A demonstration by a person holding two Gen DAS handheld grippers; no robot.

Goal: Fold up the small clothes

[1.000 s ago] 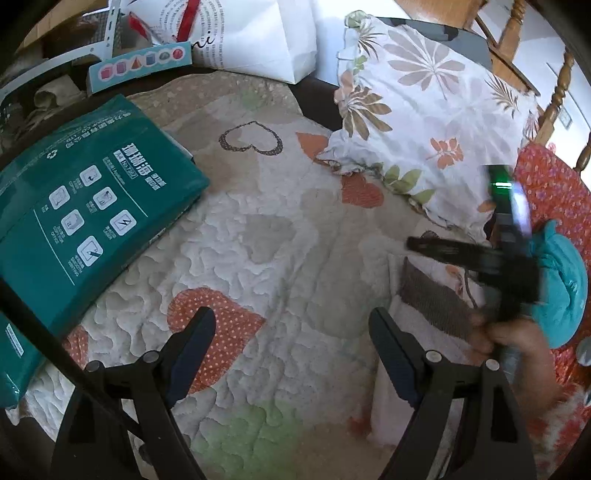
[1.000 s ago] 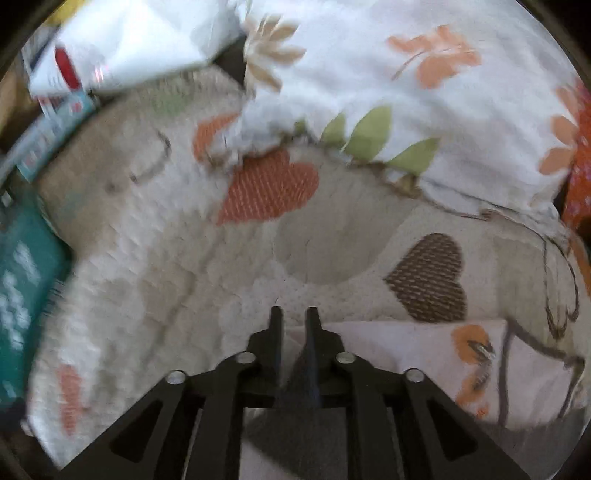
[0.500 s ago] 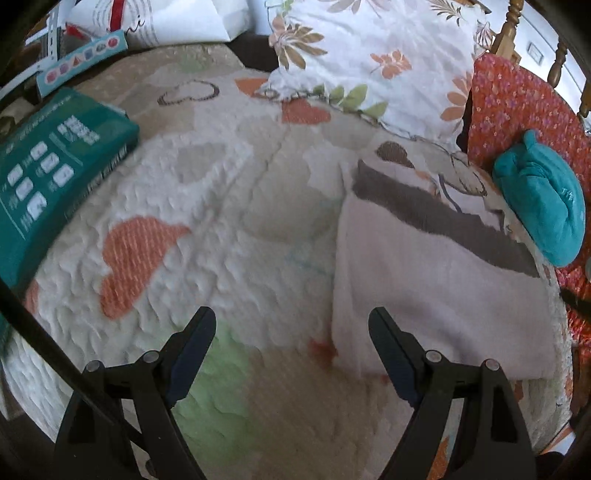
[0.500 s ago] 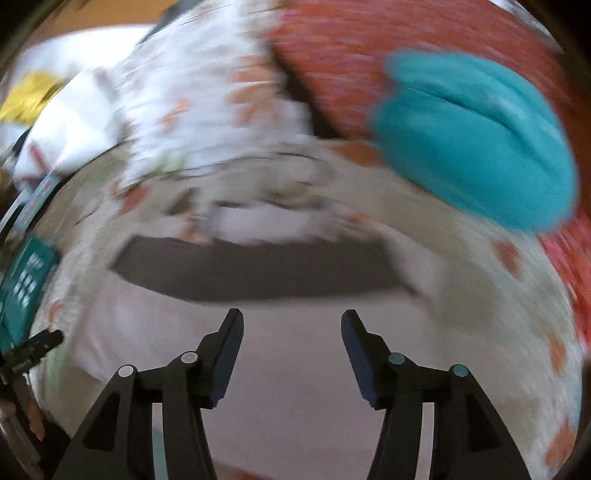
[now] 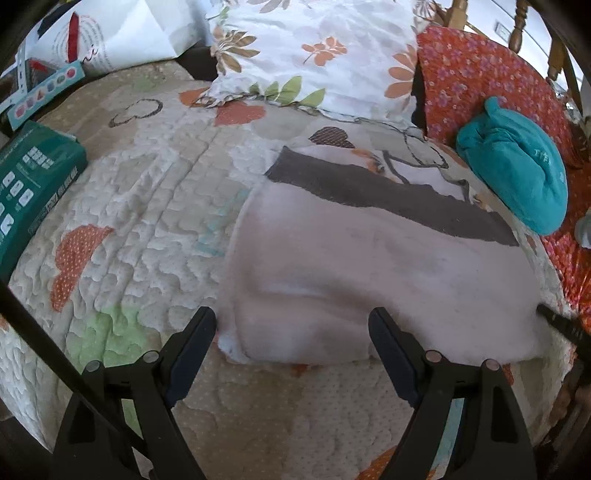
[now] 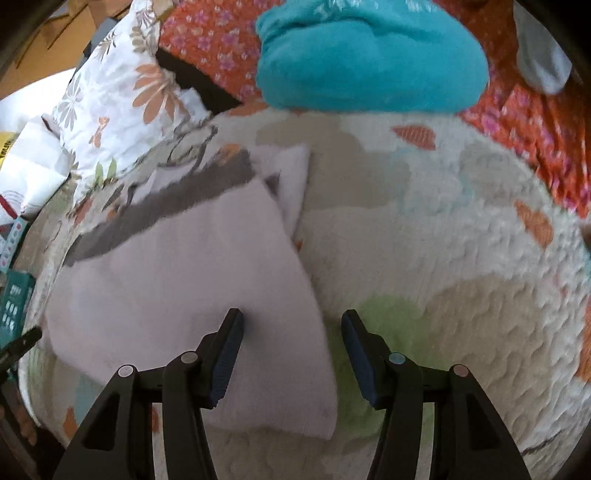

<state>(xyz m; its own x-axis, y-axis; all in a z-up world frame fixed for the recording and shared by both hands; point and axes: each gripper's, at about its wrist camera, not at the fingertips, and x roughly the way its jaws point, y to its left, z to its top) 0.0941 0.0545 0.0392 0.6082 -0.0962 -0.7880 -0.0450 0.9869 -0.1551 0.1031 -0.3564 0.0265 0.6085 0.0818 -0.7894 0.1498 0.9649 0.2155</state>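
A pale pink garment [image 5: 369,258] with a dark grey band [image 5: 388,195] along its far edge lies flat on the quilted bed. My left gripper [image 5: 291,317] is open and hangs over its near left corner, with the cloth's edge between the fingers but untouched. The garment [image 6: 177,280] also fills the left of the right wrist view. There my right gripper [image 6: 291,315] is open over its near right edge, the left finger above cloth and the right finger above quilt. A black finger [image 5: 554,321] of the right gripper pokes in at the garment's right edge.
A rolled teal garment [image 5: 517,166] rests on a red floral cushion [image 5: 480,74] at the far right. A leaf-print pillow [image 5: 314,48] lies behind, with a green box [image 5: 29,177] and a white bag [image 5: 110,33] at the left. A grey cloth item [image 6: 543,62] sits far right.
My right gripper was shut on the garment's grey-banded edge; it has let go, opened and swung to the near right edge. My left gripper has slid right to the garment's near left corner.
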